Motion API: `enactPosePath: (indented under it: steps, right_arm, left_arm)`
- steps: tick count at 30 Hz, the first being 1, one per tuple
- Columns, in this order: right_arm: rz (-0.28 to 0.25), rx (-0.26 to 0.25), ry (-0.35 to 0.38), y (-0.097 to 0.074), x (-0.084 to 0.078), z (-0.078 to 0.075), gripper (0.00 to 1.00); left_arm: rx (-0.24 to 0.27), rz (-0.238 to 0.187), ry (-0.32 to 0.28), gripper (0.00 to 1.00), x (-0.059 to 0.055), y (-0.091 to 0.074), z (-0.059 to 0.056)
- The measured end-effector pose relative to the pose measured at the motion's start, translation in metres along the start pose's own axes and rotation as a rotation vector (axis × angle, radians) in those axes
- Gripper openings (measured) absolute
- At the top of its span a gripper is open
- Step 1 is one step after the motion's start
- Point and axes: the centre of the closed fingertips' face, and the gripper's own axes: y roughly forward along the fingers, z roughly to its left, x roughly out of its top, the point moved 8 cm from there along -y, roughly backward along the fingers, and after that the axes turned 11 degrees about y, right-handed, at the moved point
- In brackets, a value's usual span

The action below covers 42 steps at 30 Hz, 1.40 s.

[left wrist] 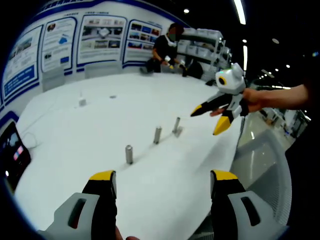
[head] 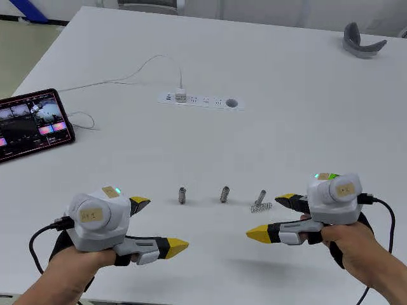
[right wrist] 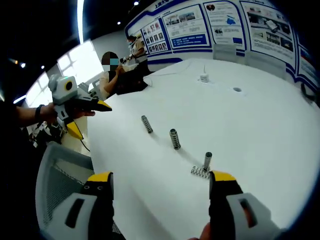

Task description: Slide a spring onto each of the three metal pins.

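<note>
Three metal pins stand in a row on the white table. The left pin [head: 182, 195] [right wrist: 146, 124] and the middle pin [head: 224, 194] [right wrist: 174, 138] each carry a spring. The right pin [head: 260, 197] [right wrist: 207, 160] is bare, and a loose spring [head: 261, 207] [right wrist: 199, 172] lies on the table against its base. My left gripper [head: 159, 223] [left wrist: 164, 176] is open at the near left, its jaws pointing toward the row. My right gripper [head: 272, 217] [right wrist: 161, 176] is open and empty, just right of the bare pin and the loose spring.
A white power strip [head: 200, 100] with a plugged cable lies beyond the pins. A tablet [head: 28, 124] rests at the left edge, and a grey curved object [head: 362, 41] lies at the far right. A seated person [right wrist: 117, 70] is beyond the table.
</note>
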Motion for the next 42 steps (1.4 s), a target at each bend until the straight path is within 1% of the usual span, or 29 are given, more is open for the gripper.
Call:
enactPosePath:
  steps: [8, 12, 14, 20, 22, 27, 32, 42]
  right_arm:
    - [-0.022, -0.011, 0.040, -0.010, -0.011, 0.002, 0.82]
    - [-0.036, -0.017, 0.059, -0.013, -0.015, 0.004, 0.82]
    - [-0.034, -0.019, 0.068, -0.013, -0.019, 0.007, 0.83]
    - [-0.036, -0.025, 0.088, -0.014, -0.026, 0.011, 0.83]
    - [-0.044, -0.038, 0.082, -0.017, -0.027, 0.011, 0.84]
    - [-0.063, -0.052, 0.092, -0.026, -0.027, 0.008, 0.85]
    - [-0.078, -0.066, 0.102, -0.037, -0.029, 0.004, 0.85]
    - [-0.080, -0.077, 0.119, -0.047, -0.035, 0.000, 0.85]
  left_arm:
    - [-0.024, 0.001, 0.014, 0.78, 0.004, 0.007, -0.002]
    - [-0.040, -0.005, 0.016, 0.79, 0.007, 0.012, -0.004]
    - [-0.048, -0.001, 0.025, 0.78, 0.007, 0.015, -0.005]
    - [-0.081, -0.002, 0.048, 0.78, 0.013, 0.024, -0.013]
    - [-0.094, 0.001, 0.056, 0.78, 0.014, 0.027, -0.015]
    - [-0.125, 0.012, 0.079, 0.78, 0.017, 0.036, -0.023]
    - [-0.158, 0.018, 0.096, 0.78, 0.021, 0.049, -0.031]
    - [-0.215, 0.022, 0.122, 0.78, 0.031, 0.071, -0.045]
